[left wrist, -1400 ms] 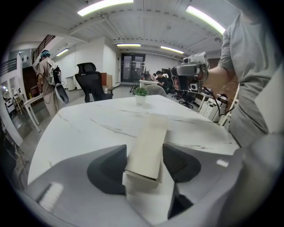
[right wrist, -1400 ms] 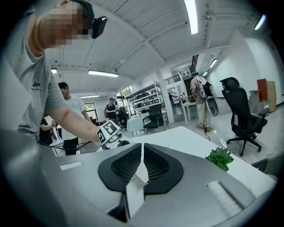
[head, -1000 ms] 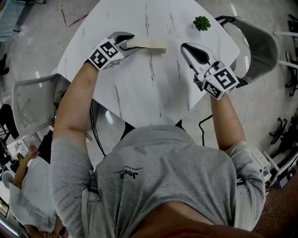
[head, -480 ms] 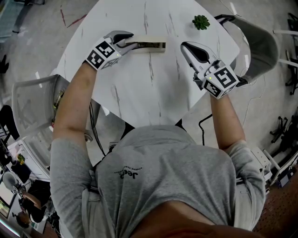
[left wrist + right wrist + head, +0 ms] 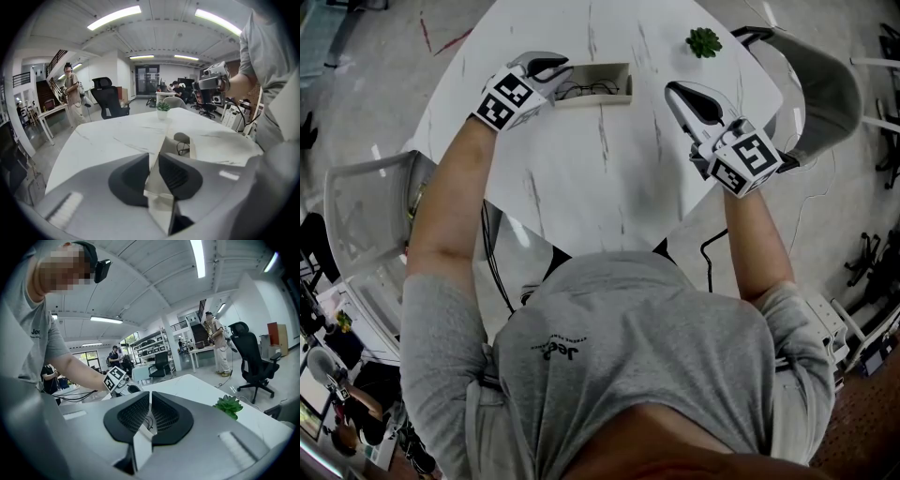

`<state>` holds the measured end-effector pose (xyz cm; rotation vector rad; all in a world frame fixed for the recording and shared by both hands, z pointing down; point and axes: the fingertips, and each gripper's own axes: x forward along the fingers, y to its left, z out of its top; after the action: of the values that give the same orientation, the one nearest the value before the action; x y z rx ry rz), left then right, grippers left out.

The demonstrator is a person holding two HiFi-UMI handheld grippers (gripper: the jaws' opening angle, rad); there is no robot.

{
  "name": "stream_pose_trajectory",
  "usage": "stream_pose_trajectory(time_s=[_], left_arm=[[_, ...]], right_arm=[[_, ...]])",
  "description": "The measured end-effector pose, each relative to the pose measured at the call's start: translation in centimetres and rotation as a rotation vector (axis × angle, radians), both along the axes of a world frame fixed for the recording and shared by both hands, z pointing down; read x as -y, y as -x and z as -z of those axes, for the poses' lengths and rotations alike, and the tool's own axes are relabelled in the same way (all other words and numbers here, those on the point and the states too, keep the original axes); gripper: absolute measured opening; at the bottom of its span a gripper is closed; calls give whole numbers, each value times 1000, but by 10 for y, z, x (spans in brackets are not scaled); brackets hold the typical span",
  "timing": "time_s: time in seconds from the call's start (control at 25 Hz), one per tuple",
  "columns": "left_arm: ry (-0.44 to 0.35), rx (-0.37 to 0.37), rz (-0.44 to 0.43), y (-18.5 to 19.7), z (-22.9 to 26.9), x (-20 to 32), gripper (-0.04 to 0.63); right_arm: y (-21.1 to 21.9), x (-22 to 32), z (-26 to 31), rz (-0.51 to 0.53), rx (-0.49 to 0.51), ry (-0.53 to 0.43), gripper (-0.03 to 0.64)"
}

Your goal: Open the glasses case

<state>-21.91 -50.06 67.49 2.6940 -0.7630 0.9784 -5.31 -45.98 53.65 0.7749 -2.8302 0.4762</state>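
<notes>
The glasses case [image 5: 598, 84] lies open on the counter [image 5: 609, 169]. Its flap [image 5: 162, 146] is pinched between the just-closing jaws of the left gripper [image 5: 556, 67]. The jaws of the right gripper [image 5: 675, 90] are held together, empty, well apart from it.

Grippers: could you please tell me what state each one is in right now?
Left gripper: closed on the glasses case lid; its jaws have just been closing.
Right gripper: closed, holding nothing.

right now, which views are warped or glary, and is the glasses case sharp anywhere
Head view: even light, sharp, glasses case crisp, little shadow on the table. Left gripper view: strong fisheye with dark corners, ceiling lights blown out, the case's near lid soft. Right gripper view: same fisheye, ceiling lights glare too.
</notes>
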Motion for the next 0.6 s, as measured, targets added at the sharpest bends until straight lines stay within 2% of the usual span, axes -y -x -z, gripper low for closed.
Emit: stream_pose_trajectory(time_s=[0.6], left_arm=[[-7,60,64,7,-13,26,115]], right_arm=[[-6,-2,-3,-7,-2,10,6]])
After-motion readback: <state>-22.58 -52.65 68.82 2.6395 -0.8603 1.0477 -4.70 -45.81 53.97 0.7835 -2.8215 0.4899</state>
